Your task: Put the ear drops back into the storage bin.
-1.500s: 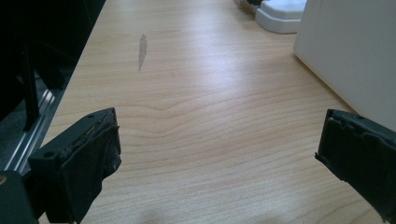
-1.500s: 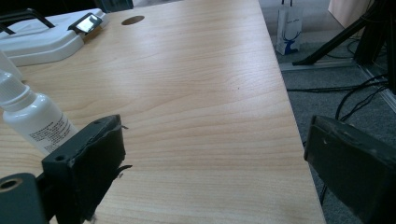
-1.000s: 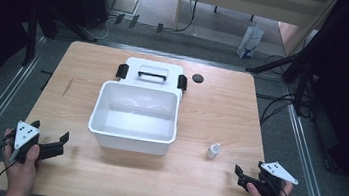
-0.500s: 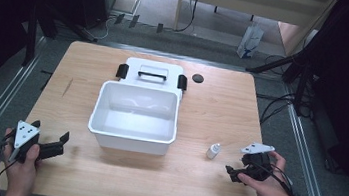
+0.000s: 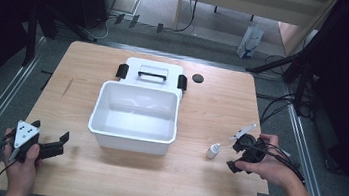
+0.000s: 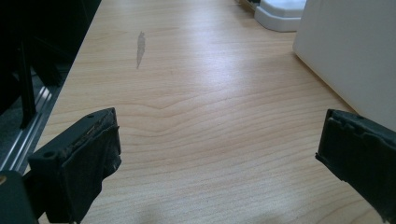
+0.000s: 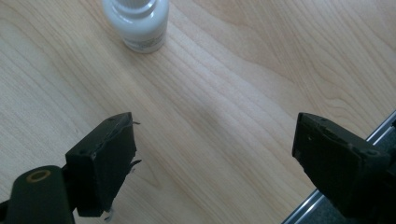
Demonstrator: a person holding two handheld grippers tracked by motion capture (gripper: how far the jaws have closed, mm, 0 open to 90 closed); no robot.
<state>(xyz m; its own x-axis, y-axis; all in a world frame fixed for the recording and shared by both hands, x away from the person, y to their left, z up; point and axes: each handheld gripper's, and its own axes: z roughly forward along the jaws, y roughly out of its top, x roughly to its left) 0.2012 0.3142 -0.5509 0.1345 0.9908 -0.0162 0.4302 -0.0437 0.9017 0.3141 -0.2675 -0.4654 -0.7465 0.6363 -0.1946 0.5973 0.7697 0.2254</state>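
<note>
Right tool (image 5: pixel 233 158): held in the person's right hand (image 5: pixel 265 164) over the near right part of the tabletop (image 5: pixel 211 107), jaws pointing toward the small white bottle (image 5: pixel 213 150). Jaws stand wide apart and have just been closing a little; nothing lies between them, bare wood under the gap in the right gripper view.

Small white bottle (image 7: pixel 137 21): upright on the tabletop, just beside the right tool's jaws, not touched. It stands to the right of the bin's near corner, apart from it.

Left tool (image 5: pixel 53 146): held in the left hand (image 5: pixel 20 167) at the near left corner of the tabletop, jaws spread wide, empty, aimed toward the bin.

White bin (image 5: pixel 134 118): open, middle of the tabletop, nothing seen inside.

White lid (image 5: pixel 153 72): with black handle and black side clips, lying directly behind the bin.

Black round disc (image 5: pixel 197 77): on the tabletop, right of the lid.
</note>
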